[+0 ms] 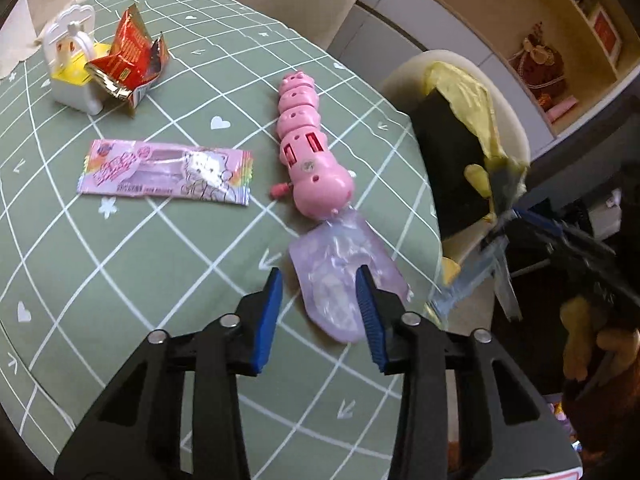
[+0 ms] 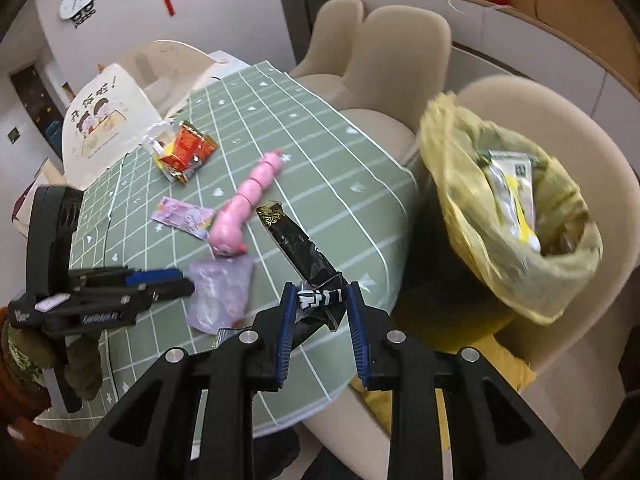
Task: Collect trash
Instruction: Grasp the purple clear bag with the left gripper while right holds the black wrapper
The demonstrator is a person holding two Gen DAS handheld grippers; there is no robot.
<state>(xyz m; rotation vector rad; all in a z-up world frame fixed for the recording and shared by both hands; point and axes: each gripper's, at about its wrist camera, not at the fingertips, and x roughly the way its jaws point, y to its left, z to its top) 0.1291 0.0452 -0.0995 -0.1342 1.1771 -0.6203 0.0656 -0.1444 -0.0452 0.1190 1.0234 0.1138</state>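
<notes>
Only the right wrist view is showing the right gripper clamping 1 black wrapper in narrowed jaws, beside the yellow-lined bin. The left gripper is hovering, jaws wide, over 1 lilac pouch, seemingly untouched, on the tabletop. 2 more wrappers are lying there: pink, red.

— Left gripper?
— Low and level, jaws spread wide, nothing between them.
— Right gripper?
— Raised, jaws nearly closed on something pinched between the blue pads (the gloved hand shows only in part).
</notes>
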